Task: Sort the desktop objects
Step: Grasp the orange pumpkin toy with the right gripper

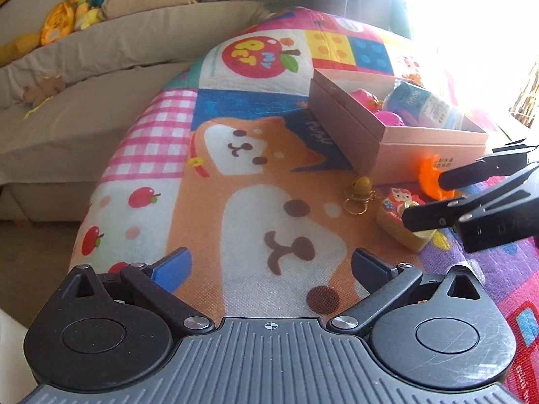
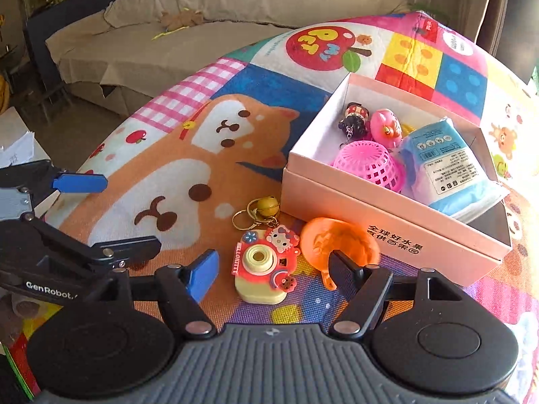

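Note:
A toy camera keychain (image 2: 266,266) with a gold bell (image 2: 266,206) lies on the colourful cloth, between the open fingers of my right gripper (image 2: 274,269). An orange toy (image 2: 337,240) lies just right of it, against the pink box (image 2: 387,235). The box holds a pink basket (image 2: 370,165), a doll (image 2: 353,121), a pink toy (image 2: 385,128) and a blue tissue pack (image 2: 444,168). My left gripper (image 1: 271,266) is open and empty over the dog print. In its view the camera (image 1: 401,215), orange toy (image 1: 429,178) and right gripper (image 1: 427,198) show at right.
The cloth (image 2: 202,155) covers a table. A beige sofa (image 2: 202,17) with plush toys (image 1: 77,10) stands behind it. Papers (image 2: 17,151) lie at far left. The left gripper (image 2: 91,215) reaches in from the left of the right wrist view.

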`<state>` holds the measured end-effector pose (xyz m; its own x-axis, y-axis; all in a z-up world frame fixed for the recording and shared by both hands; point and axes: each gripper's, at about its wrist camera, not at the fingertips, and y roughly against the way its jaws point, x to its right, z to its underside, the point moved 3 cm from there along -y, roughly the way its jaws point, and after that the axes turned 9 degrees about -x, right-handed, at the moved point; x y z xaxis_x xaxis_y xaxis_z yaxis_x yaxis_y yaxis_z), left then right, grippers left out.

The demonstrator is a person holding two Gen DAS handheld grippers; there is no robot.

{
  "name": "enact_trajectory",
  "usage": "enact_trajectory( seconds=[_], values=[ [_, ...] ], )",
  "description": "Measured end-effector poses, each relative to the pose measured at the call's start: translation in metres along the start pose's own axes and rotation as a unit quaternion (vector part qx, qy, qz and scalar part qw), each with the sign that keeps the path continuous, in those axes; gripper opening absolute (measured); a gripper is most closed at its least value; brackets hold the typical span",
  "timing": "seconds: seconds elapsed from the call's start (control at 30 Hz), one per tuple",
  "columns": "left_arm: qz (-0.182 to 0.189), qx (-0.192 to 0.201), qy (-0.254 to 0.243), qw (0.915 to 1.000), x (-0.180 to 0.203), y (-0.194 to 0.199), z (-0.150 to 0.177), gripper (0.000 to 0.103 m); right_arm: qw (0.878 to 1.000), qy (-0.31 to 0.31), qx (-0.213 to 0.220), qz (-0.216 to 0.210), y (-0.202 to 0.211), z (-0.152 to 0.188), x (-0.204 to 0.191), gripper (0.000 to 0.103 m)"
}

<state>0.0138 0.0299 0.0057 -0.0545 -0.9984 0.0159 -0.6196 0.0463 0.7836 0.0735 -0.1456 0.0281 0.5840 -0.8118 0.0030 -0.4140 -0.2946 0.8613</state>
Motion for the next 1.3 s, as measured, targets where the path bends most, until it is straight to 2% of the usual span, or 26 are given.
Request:
enact_trajectory(
  seconds=[0.33, 0.47, 0.53, 0.63, 0.8, 0.83, 0.87, 0.93, 0.97, 1.07, 1.17, 1.3],
  values=[
    [0.010, -0.003, -0.001, 0.9999, 0.008, -0.005, -0.003, 0.103, 0.998, -0.054, 0.012, -0.001, 0.013, 0.023, 0.031, 0.073],
    [0.015, -0.006, -0.008, 0.9998, 0.015, -0.007, -0.002, 0.103, 0.997, -0.047, 0.047, 0.030, 0.024, 0.029, 0.033, 0.071],
    [0.017, -0.009, -0.013, 0.9997, 0.018, -0.008, -0.001, 0.103, 0.996, -0.065, 0.056, 0.040, 0.024, 0.025, 0.039, 0.071],
    [0.019, -0.011, -0.015, 0.9997, 0.020, -0.009, 0.000, 0.103, 0.993, -0.098, 0.050, 0.032, 0.012, 0.017, 0.050, 0.072],
    [0.015, -0.011, -0.011, 0.9998, 0.015, -0.007, 0.000, 0.103, 0.993, -0.116, 0.028, 0.024, -0.016, 0.009, 0.054, 0.072],
    [0.013, -0.010, -0.010, 0.9998, 0.014, -0.007, 0.001, 0.103, 0.992, -0.120, 0.027, 0.021, -0.017, 0.008, 0.055, 0.068],
    [0.011, -0.010, -0.009, 0.9999, 0.012, -0.006, 0.001, 0.103, 0.992, -0.123, 0.025, 0.021, -0.017, 0.007, 0.056, 0.052],
    [0.007, -0.009, -0.006, 0.9999, 0.009, -0.005, 0.002, 0.103, 0.993, -0.118, 0.022, 0.019, -0.013, 0.007, 0.054, 0.038],
    [0.006, -0.009, -0.005, 0.9999, 0.008, -0.005, 0.003, 0.103, 0.993, -0.112, 0.023, 0.016, -0.009, 0.008, 0.053, 0.034],
    [0.005, -0.011, 0.001, 0.9999, 0.004, -0.005, 0.005, 0.103, 0.995, -0.093, 0.027, 0.013, 0.002, 0.011, 0.045, 0.022],
    [0.001, -0.012, 0.005, 0.9999, 0.001, -0.005, 0.006, 0.103, 0.996, -0.082, 0.026, -0.001, 0.012, 0.016, 0.039, 0.017],
    [0.000, -0.011, 0.008, 0.9999, -0.002, -0.003, 0.007, 0.103, 0.996, -0.083, 0.013, 0.002, 0.016, 0.027, 0.038, 0.014]
  ],
)
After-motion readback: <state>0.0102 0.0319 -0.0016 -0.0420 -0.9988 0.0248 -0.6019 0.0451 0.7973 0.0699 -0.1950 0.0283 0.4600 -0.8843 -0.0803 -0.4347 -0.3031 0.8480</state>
